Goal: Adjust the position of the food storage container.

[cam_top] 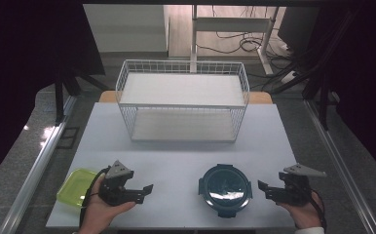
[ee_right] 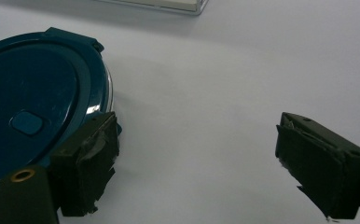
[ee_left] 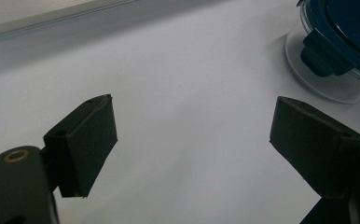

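White tabletop (cam_top: 176, 165) carries a round glass container with a dark blue clip lid (cam_top: 224, 189) near the front edge, between the two grippers. Left gripper (cam_top: 147, 191) rests in a hand to its left, jaws wide apart and empty; right gripper (cam_top: 266, 189) sits just right of it, jaws likewise spread. A lime-green dish (cam_top: 76, 185) lies at the front left corner; a white wire basket shelf (cam_top: 182, 100) stands behind

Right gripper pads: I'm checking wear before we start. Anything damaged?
Yes. In the right gripper view, the pads look frayed, with ragged, peeling edges on both jaws. The left gripper pads look clean and smooth.
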The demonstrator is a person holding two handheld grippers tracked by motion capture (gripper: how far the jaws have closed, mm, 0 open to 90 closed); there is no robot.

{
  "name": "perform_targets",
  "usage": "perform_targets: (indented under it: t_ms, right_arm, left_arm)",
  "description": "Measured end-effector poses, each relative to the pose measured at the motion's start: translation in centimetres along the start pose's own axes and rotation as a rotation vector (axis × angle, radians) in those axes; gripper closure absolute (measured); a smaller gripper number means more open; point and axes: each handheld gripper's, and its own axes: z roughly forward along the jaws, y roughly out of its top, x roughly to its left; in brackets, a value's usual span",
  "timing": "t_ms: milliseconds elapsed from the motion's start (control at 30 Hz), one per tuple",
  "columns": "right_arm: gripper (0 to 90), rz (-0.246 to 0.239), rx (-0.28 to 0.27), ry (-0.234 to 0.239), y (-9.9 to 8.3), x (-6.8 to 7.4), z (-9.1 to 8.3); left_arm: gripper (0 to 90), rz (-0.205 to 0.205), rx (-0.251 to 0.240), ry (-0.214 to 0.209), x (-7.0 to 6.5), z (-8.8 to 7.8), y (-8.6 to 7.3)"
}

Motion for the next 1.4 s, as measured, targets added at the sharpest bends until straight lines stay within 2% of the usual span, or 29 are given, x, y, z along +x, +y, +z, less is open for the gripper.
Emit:
perform_targets:
  t_ms: [100,200,433,600,800,1000,1100,1233,1267,1400]
  right_arm:
    - [14.1,0.01,0.006,0.027,0.0,-0.5,0.0]
    - [15.1,0.013,0.01,0.032,0.0,-0.9,-0.1]
    - [17.6,0.046,0.009,0.024,-0.2,-1.8,-0.7]
    - [20.6,0.032,0.024,0.012,-0.3,-1.7,-1.1]
    - [25.8,0.03,0.044,0.021,-0.5,-1.8,-1.5]
    - [31.4,0.023,0.074,0.015,-0.8,-1.7,-1.6]
    - [34.9,0.003,0.091,0.026,-0.9,-1.5,-1.7]
    - [46.6,-0.103,0.171,0.058,-0.6,-0.7,-1.8]
    - [46.6,-0.103,0.171,0.058,-0.6,-0.7,-1.8]
    - [55.9,-0.131,0.208,0.088,-0.6,0.1,-1.8]
  left_arm:
    - [13.3,0.001,0.008,0.014,0.0,0.2,0.1]
    - [13.3,-0.005,0.013,0.031,-0.1,0.4,0.1]
    - [13.5,-0.018,0.009,0.044,0.0,0.3,0.1]
    - [13.7,-0.022,0.012,0.032,0.1,0.0,0.2]
    - [14.0,-0.034,0.021,0.024,0.3,0.2,0.3]
    - [14.3,-0.03,0.033,0.016,0.3,0.4,0.4]
    - [14.4,-0.027,0.037,0.016,0.1,0.4,0.4]
    - [14.5,-0.025,0.044,0.01,0.0,0.7,0.5]
    - [14.5,-0.024,0.045,0.009,0.0,0.8,0.5]
    - [14.5,-0.022,0.049,0.009,-0.1,0.9,0.5]
